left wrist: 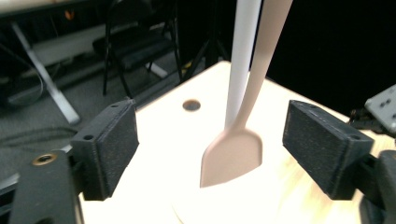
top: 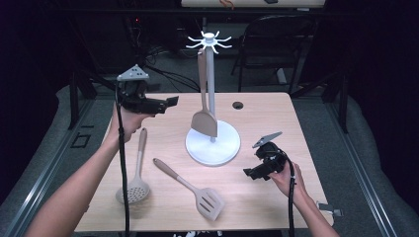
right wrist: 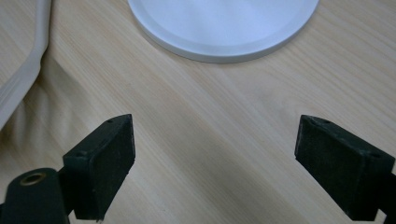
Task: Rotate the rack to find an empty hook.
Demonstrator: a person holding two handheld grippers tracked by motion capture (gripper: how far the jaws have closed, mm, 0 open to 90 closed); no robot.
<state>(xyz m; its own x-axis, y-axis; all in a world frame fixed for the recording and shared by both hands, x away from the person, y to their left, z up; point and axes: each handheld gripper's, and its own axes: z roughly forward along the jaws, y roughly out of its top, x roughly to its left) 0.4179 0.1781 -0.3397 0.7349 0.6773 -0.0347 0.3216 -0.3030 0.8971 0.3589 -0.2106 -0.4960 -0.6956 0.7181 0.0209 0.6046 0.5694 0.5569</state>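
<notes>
A white hook stand [top: 211, 74] rises from its round base [top: 213, 146] at the table's middle. A beige solid turner [top: 204, 121] hangs from one of its hooks, blade down. My left gripper [top: 171, 101] hovers to the left of the stand, level and pointing at it. In the left gripper view its jaws [left wrist: 212, 149] stand open, with the turner's blade [left wrist: 232, 156] and the pole [left wrist: 243, 60] some way beyond them, untouched. My right gripper [top: 248, 174] is low over the table right of the base, open [right wrist: 215, 163] over bare wood, the base's rim [right wrist: 224, 46] ahead.
A slotted turner [top: 197, 192] lies near the front edge, its handle [right wrist: 21, 74] at the left of the right gripper view. A perforated skimmer [top: 136, 180] lies front left. A cable hole [top: 238, 105] sits behind the stand. A chair [top: 276, 44] stands beyond the table.
</notes>
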